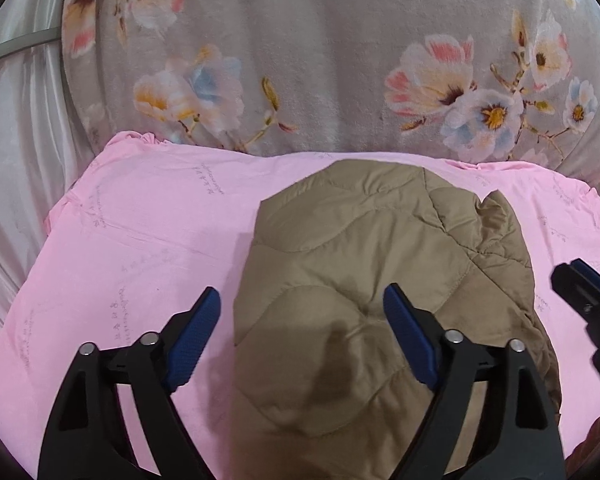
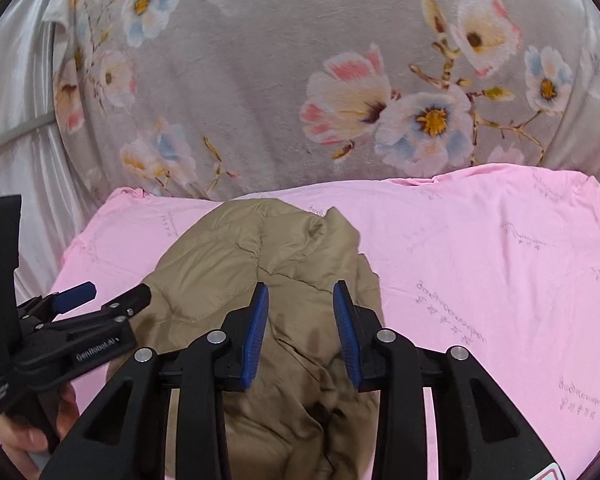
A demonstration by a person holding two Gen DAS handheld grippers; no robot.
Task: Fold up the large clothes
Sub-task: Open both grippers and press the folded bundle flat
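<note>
Both sets of jaws are empty right now. The left gripper [image 1: 302, 306] is spread wide, nothing pinched, hanging over the tan quilted jacket [image 1: 372, 264]. The right gripper [image 2: 300, 300] sits with a narrower gap, pads not touching fabric either. The jacket lies bunched on the pink sheet [image 1: 140, 232], running from 6 o'clock up toward the middle in both wrist views. In the right wrist view, a hand [image 2: 40, 424] at 8 o'clock holds the left tool. Up at 12 o'clock there's a grey floral blanket [image 1: 320, 60].
</note>
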